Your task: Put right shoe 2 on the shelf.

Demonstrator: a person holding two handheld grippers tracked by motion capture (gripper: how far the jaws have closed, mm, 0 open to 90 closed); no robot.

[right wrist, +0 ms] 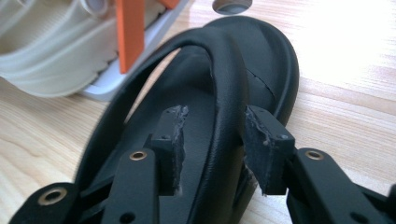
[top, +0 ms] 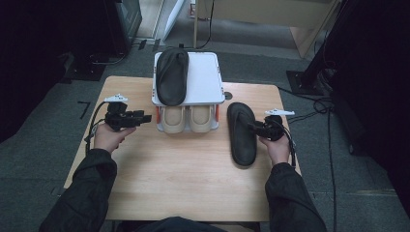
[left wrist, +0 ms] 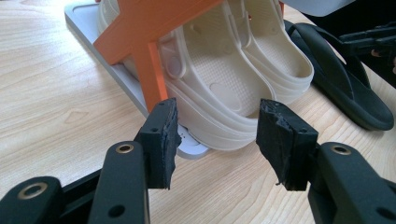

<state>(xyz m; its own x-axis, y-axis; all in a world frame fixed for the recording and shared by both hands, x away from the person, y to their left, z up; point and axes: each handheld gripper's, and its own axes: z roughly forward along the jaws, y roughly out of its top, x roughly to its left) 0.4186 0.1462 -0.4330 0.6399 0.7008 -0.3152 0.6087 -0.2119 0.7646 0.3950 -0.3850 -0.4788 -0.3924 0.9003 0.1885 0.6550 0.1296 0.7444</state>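
While the right gripper point(right wrist: 212, 140) straddles the strap of the black flip-flop point(right wrist: 261, 60), its jaws stand parted on either side of that strap; one pad lies close against it, the other stands clear, so nothing is clamped. Strap: smooth, matte black, rounded, arching up from the footbed. Sole: same black, oval toe, a fine seam line across the footbed. Flip-flop point(top: 241, 133) lies flat on the bench point(top: 183, 179), on the person's right, toe pointing away, just beside the white shoe rack point(top: 205, 77). Right hand point(top: 278, 147) holds the gripper at the sandal's outer edge.

Left gripper point(left wrist: 217, 135) is open, nothing between the pads, aimed at the beige clogs point(left wrist: 233, 70) on the rack's lower tier, next to an orange upright point(left wrist: 149, 70). A second black flip-flop point(top: 172, 75) rests on the rack's top shelf.
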